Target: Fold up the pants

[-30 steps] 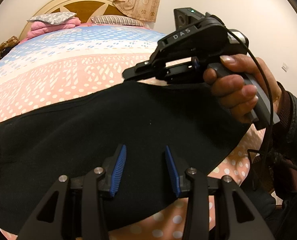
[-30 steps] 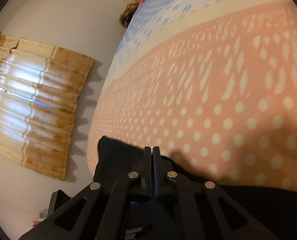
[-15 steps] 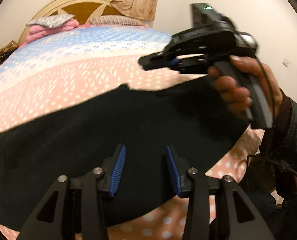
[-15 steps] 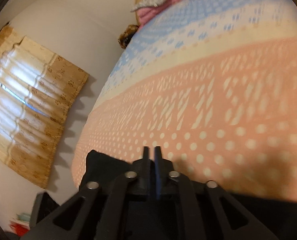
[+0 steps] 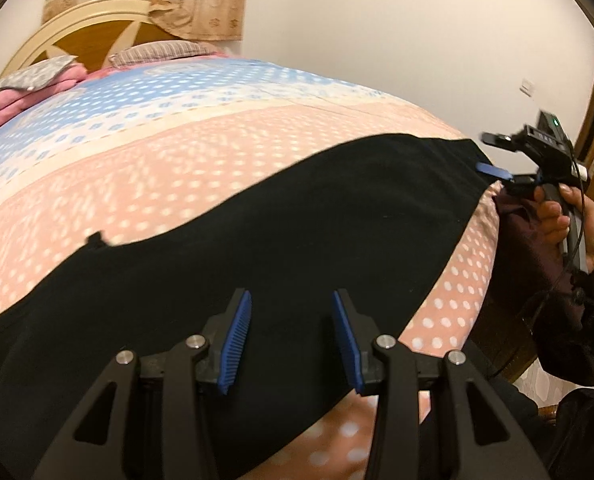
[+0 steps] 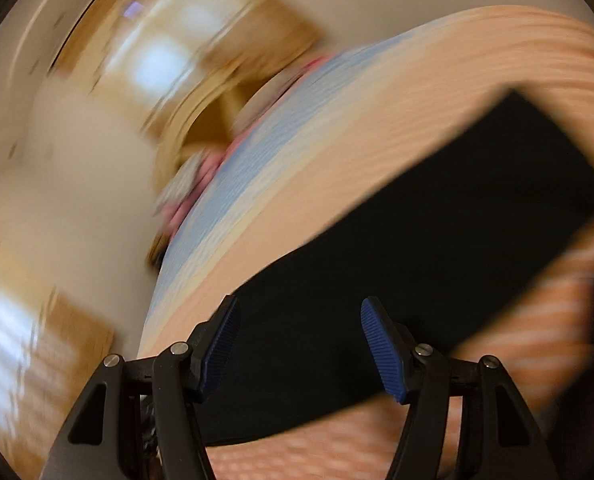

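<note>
The bed (image 5: pixel 225 152) is seen first, covered by a dotted spread in pink, cream and blue bands, with pillows stacked at the headboard (image 5: pixel 77 32). The pants (image 5: pixel 257 240) are laid across the near pink band as one long dark strip, flat on the spread, with one end by the bed's right edge and the other running off the left of the left wrist view. In the blurred right wrist view, the same strip (image 6: pixel 437 248) is shown stretching away to a squared far end.

The left hand-held gripper (image 5: pixel 291 336) is held above the near edge of the pants, jaws partly apart, with nothing between the blue pads (image 5: pixel 237 336); contact with the cloth is not shown. The right hand-held gripper (image 6: pixel 301 340) is caught with jaws opening and nothing clamped between them; only fabric is seen beneath. It is also visible at the right end of the pants (image 5: pixel 509 160), held in a person's hand (image 5: pixel 569 216).

Step judged: a fold appears to be laid down and the cloth is let go, so re-gripping for the next fold is in hand. The next move is judged to call for both grippers to be brought to one end of the strip, all layers to be pinched together, and that end to be carried over to the other without dragging the lower layer.
</note>
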### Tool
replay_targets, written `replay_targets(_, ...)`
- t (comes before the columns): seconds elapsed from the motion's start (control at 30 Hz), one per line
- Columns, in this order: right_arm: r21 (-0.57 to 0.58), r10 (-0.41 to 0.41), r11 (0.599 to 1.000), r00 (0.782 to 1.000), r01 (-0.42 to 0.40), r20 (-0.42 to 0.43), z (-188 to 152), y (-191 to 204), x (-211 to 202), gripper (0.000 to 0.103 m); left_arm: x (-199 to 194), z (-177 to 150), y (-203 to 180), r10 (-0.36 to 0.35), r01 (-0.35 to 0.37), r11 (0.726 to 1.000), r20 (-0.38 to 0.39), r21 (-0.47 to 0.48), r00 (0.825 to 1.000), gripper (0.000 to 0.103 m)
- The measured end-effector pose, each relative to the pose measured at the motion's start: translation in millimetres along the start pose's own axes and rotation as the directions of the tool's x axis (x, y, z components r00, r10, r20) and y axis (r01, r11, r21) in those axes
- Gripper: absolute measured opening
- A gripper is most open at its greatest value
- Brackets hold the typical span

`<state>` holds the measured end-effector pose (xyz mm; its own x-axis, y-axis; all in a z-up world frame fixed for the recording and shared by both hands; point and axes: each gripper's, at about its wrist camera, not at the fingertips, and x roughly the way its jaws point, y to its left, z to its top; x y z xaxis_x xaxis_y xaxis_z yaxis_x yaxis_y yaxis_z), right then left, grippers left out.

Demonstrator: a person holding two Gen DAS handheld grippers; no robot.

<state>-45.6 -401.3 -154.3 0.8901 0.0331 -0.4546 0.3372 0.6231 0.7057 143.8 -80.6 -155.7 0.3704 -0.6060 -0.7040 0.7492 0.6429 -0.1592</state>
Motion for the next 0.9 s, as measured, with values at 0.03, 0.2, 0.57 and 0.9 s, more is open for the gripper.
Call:
replay_targets(0.03, 0.038, -0.018, 0.999, 0.999, 0.016, 0.035, 5.4, -16.5, -14.4, 0.064, 2.2, 1.7, -1.0, 0.002, -0.002, 1.0, -0.003, 0.004, 1.0, 0.045)
replay_targets(0.2, 0.107, -0.079, 0.992, 0.993, 0.07, 0.089, 15.5, -51.6, -38.2, 0.064, 10.4, 3.1, 2.9, 0.009, -0.009, 1.0, -0.017, -0.013, 1.0, 0.045)
replay_targets(0.57, 0.172, -0.209, 0.966, 0.974, 0.192, 0.086, 19.2, -73.9, -32.9, 0.064, 18.5, -1.4, 2.1, 0.014, -0.015, 1.0, -0.03, -0.016, 0.999, 0.046)
replay_targets(0.9, 0.182, -0.244, 0.959, 0.96, 0.217, 0.141, 50.0, -95.4, -14.6, 0.062, 18.7, -3.5, 4.4, 0.0, -0.001, 1.0, -0.025, -0.028, 1.0, 0.047)
